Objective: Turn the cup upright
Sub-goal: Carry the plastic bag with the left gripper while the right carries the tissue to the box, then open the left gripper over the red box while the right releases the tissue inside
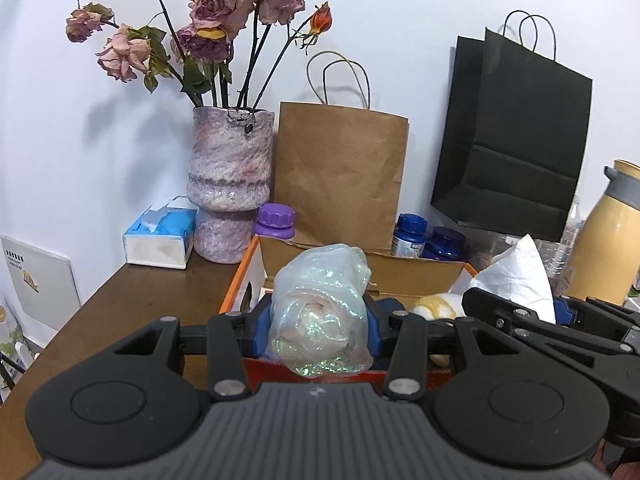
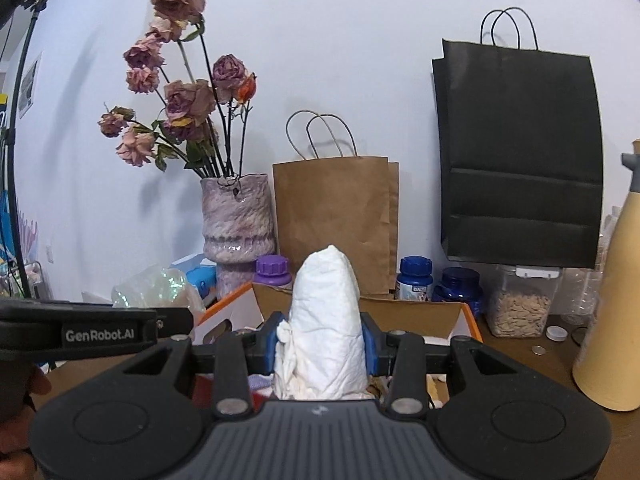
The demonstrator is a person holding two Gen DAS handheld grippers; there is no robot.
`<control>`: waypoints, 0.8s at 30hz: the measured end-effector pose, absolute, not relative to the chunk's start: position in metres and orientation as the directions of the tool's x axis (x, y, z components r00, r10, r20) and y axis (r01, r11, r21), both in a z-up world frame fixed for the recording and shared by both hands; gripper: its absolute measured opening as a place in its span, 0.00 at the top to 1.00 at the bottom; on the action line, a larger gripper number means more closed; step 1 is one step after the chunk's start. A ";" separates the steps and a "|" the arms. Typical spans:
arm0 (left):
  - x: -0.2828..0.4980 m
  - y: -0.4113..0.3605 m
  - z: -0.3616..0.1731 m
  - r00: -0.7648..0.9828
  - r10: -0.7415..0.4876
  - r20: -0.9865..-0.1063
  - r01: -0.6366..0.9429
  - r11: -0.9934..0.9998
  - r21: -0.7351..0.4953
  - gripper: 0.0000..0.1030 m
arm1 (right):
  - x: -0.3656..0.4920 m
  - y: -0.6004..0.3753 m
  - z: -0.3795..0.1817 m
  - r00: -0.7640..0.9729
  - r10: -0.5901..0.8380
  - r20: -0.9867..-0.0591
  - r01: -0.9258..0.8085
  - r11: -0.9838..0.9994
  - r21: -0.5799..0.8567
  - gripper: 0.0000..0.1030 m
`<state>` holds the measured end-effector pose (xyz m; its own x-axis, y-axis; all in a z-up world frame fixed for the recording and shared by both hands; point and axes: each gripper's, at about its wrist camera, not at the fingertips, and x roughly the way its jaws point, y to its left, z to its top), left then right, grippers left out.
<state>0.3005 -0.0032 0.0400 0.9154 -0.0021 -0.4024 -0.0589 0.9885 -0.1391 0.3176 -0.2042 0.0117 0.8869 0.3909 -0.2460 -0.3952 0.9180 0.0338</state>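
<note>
No bare cup shows in either view. My left gripper (image 1: pixel 320 320) is shut on a bundle wrapped in iridescent film (image 1: pixel 320 308), held above an orange-edged cardboard box (image 1: pixel 248 276). My right gripper (image 2: pixel 325 340) is shut on a white crumpled paper bundle (image 2: pixel 326 312) that points upward, over the same box (image 2: pixel 464 316). The left wrist view has the right gripper (image 1: pixel 552 304) close at the right with the white paper (image 1: pixel 516 276). The right wrist view has the left gripper (image 2: pixel 172 320) at the left with the film bundle (image 2: pixel 156 288). What either wrap contains is hidden.
On the brown table (image 1: pixel 132 304) behind the box stand a vase of dried roses (image 1: pixel 230 184), a brown paper bag (image 1: pixel 340 176), a black bag (image 1: pixel 516 136), a tissue box (image 1: pixel 160 236) and pill bottles (image 1: pixel 410 234). A tan flask (image 2: pixel 608 312) and a seed jar (image 2: pixel 520 304) are at the right.
</note>
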 end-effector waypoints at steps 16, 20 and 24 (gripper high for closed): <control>0.363 0.011 0.026 0.898 0.024 -0.440 -0.081 0.990 -0.111 0.57 | 0.386 -0.192 0.011 0.881 0.377 -0.285 -0.388 0.921 0.021 0.62; 0.374 0.014 0.021 0.891 0.023 -0.454 -0.079 0.991 -0.106 0.57 | 0.396 -0.189 0.009 0.881 0.369 -0.294 -0.383 0.924 0.011 0.62; 0.383 0.016 0.018 0.886 0.026 -0.463 -0.080 0.992 -0.098 0.57 | 0.405 -0.186 0.007 0.880 0.364 -0.307 -0.382 0.924 0.000 0.62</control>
<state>0.3832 0.0157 0.0177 0.8860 0.0256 -0.4631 -0.0798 0.9920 -0.0979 0.4047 -0.1860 0.0073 0.8796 0.3635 -0.3068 -0.3820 0.9242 -0.0001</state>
